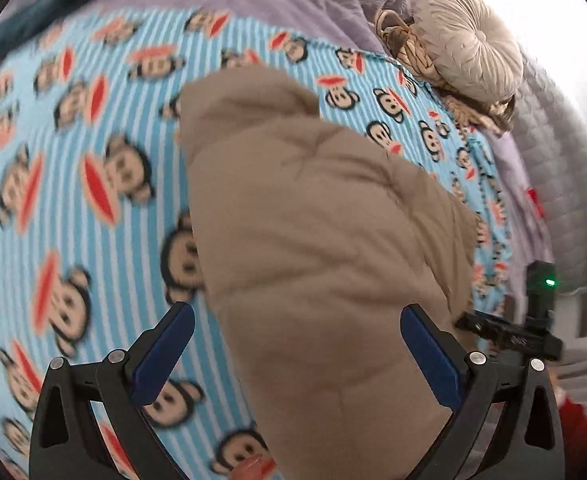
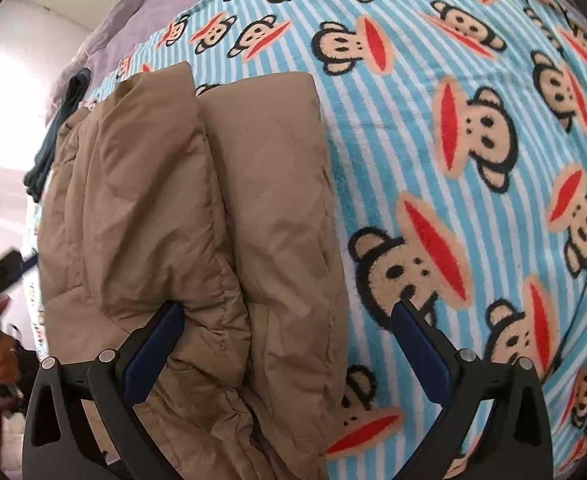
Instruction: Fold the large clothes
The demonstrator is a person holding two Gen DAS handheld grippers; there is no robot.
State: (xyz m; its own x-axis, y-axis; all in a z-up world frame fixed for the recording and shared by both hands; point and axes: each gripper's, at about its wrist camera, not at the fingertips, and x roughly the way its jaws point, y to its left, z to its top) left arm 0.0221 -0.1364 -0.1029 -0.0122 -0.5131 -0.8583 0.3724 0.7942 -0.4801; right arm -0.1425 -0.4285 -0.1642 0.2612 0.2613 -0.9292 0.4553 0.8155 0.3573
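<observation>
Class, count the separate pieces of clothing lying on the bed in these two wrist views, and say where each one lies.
2. The tan puffer jacket lies folded on the monkey blanket, and a dark teal garment sits beyond it near the bed's edge. Others may be hidden outside these views.

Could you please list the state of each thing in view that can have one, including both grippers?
Tan puffer jacket: folded lengthwise, lying on the blanket.
Left gripper: open, above the jacket, holding nothing.
Right gripper: open, straddling the jacket's edge, not gripping.
Monkey-print blanket: spread flat under the jacket.
Round beige cushion: resting at the blanket's far edge.
Dark teal garment: lying beyond the jacket.
</observation>
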